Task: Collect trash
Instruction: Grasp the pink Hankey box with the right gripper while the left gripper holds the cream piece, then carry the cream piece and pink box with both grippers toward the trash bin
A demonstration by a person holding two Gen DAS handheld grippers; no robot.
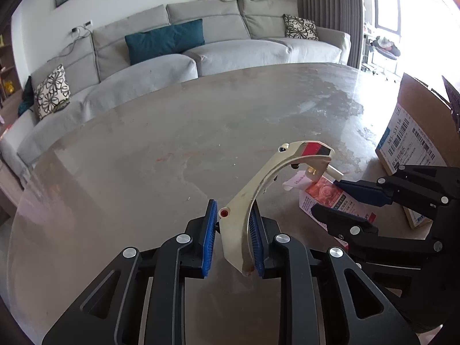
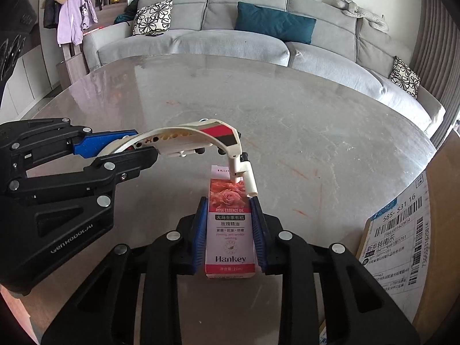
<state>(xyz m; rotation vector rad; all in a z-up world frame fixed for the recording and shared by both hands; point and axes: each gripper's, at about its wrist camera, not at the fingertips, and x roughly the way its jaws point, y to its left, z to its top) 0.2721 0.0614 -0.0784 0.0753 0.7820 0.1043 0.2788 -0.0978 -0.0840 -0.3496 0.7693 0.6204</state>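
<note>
With the left gripper (image 1: 234, 238) clamped on a curved plastic piece (image 1: 258, 189) and the right gripper (image 2: 230, 230) on a carton (image 2: 230, 230), both held above the table (image 2: 287, 109), neither is judged yet deposited in the nearby box (image 2: 402, 244).

- Both views are lit by soft, even daylight.
- In the left wrist view the window (image 1: 402, 14) at upper right is blown out to white, and detail around it is lost.
- A pale sheen is thrown across the table (image 1: 201, 132) from that side.
- Only faint, soft shadows are cast.
- Strong fisheye bending is seen, with the corners darkened.
- The centre is rendered sharp; the edges are slightly softened.
</note>
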